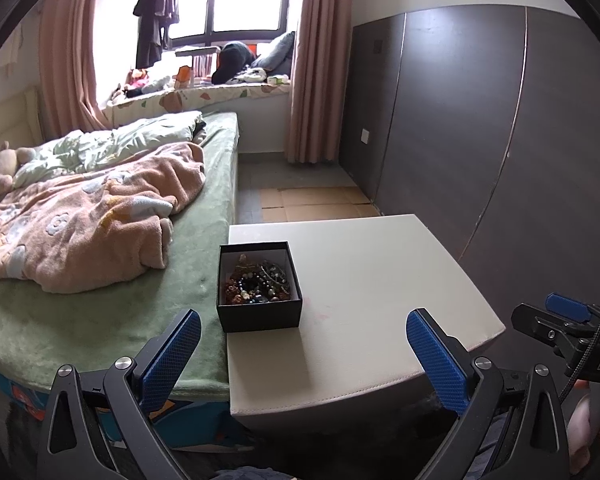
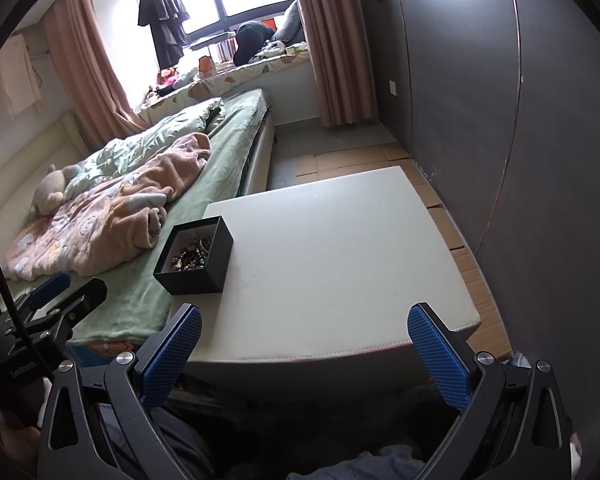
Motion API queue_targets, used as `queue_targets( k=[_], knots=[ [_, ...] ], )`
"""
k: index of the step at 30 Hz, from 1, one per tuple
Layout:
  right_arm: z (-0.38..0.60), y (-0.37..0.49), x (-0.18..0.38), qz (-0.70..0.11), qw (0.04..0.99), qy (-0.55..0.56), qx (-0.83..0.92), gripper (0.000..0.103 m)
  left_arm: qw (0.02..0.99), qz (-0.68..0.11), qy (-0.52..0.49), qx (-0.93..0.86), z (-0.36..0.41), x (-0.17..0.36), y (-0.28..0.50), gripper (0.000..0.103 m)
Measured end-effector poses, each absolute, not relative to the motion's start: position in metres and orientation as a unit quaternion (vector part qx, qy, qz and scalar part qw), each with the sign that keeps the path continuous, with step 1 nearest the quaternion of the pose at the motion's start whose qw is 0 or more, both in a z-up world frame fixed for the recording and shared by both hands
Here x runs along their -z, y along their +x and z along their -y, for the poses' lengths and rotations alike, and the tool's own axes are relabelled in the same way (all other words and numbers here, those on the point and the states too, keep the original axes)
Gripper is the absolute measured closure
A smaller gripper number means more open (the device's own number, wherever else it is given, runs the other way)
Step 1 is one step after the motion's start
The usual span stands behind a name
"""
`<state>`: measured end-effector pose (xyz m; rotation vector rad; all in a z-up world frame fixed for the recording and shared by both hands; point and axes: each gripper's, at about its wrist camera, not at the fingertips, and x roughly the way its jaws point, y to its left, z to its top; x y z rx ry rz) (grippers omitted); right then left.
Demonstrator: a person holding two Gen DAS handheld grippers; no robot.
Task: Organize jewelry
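Observation:
A small black open box (image 1: 259, 314) sits at the left edge of a white padded table (image 1: 360, 280), beside the bed. It holds a tangle of beaded jewelry (image 1: 256, 280). My left gripper (image 1: 304, 320) is open and empty, hovering short of the table's near edge, the box just ahead between its fingers. In the right wrist view the box (image 2: 196, 276) with the jewelry (image 2: 192, 254) lies ahead to the left on the table (image 2: 340, 272). My right gripper (image 2: 305, 316) is open and empty above the table's near edge.
A bed (image 1: 100, 320) with a green sheet and a pink blanket (image 1: 84, 224) touches the table's left side. A dark wardrobe wall (image 1: 500, 140) stands to the right. Cardboard (image 1: 316, 202) lies on the floor beyond the table.

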<state>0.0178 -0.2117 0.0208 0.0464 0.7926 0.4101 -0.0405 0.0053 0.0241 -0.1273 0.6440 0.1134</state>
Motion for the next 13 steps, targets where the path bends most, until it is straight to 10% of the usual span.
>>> queue_targets(
  k=[13],
  knots=[
    [0.2122, 0.0146, -0.0171, -0.384, 0.902, 0.025, -0.196, 0.000, 0.942, -0.324, -0.062, -0.060, -0.0071, -0.0215, -0.0377, 0.000]
  ],
)
